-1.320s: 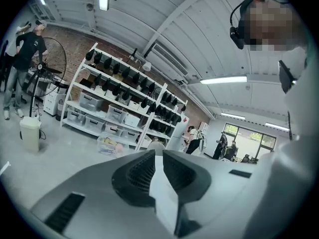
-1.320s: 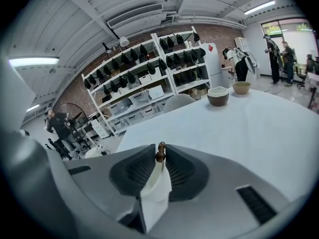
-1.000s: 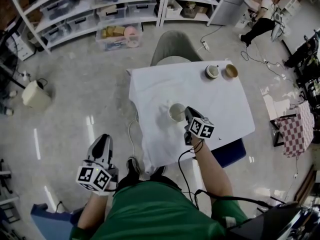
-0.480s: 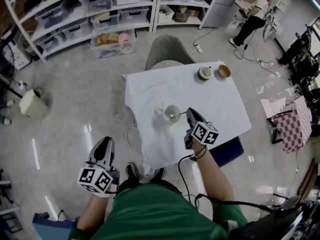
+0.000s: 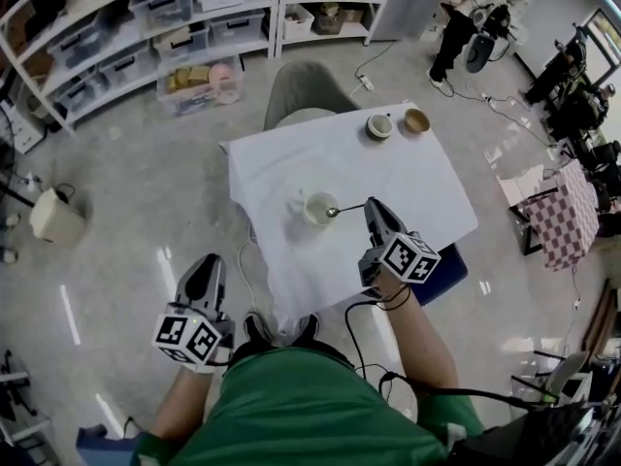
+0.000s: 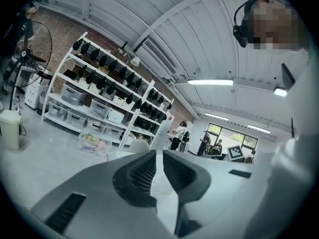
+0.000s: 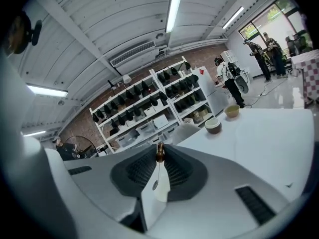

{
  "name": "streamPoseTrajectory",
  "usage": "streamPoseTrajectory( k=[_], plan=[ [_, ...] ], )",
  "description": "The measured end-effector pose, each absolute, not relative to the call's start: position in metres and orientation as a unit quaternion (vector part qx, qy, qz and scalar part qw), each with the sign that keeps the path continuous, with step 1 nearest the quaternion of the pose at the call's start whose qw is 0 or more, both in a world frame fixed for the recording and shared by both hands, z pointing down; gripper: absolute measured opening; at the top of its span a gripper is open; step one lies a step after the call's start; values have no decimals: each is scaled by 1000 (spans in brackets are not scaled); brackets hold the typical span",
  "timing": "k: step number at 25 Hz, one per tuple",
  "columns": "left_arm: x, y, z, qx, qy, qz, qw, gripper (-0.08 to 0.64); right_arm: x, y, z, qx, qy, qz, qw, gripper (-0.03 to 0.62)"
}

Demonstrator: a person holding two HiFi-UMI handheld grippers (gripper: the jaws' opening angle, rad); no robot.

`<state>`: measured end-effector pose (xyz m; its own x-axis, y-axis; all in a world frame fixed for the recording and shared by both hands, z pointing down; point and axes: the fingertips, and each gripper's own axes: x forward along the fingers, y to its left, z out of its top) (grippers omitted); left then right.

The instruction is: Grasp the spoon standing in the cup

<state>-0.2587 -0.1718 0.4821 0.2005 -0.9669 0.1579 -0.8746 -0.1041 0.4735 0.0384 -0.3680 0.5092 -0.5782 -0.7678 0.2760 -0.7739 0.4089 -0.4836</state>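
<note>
On the white-clothed table (image 5: 417,178), in the head view, the cup (image 5: 315,208) stands left of centre. The spoon (image 5: 346,208) lies nearly level at the cup's 3 o'clock, its scoop end by the rim and its handle end running to the tips of the right gripper (image 5: 372,206). Whether the scoop end touches the rim cannot be told from here. A pale bowl (image 5: 379,125) and a tan bowl (image 5: 416,120) sit side by side near the table's 12 o'clock edge, well apart from the cup, and a grey chair (image 5: 296,90) stands just beyond that edge. The left gripper (image 5: 208,263) hangs off the table at its 7 o'clock, over the floor, well away from cup and spoon

In the left gripper view, the left gripper (image 6: 157,158) has its jaws a little apart, a slim gap between the ribbed pads and nothing gripped. White shelves (image 6: 99,101) fill the 10 o'clock side

In the right gripper view, the right gripper (image 7: 160,159) has just been closing its jaws, and they are clamped on the spoon (image 7: 159,152). Its brown handle end pokes out between the tips at 12 o'clock, and the thin shaft drops toward 6 o'clock through the gap to the small oval scoop. The table (image 7: 271,131) spreads at 3 o'clock, with the pale bowl (image 7: 213,125) and tan bowl (image 7: 231,111) at 2 o'clock of the jaws
</note>
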Motion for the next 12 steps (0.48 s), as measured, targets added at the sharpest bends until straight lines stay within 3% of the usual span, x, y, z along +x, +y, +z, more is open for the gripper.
streamPoseTrajectory(
  k=[12],
  plan=[
    [-234, -198, 476, 763, -594, -99, 234, 49, 60, -331, 442, 445, -843, 292, -83, 64]
  ],
)
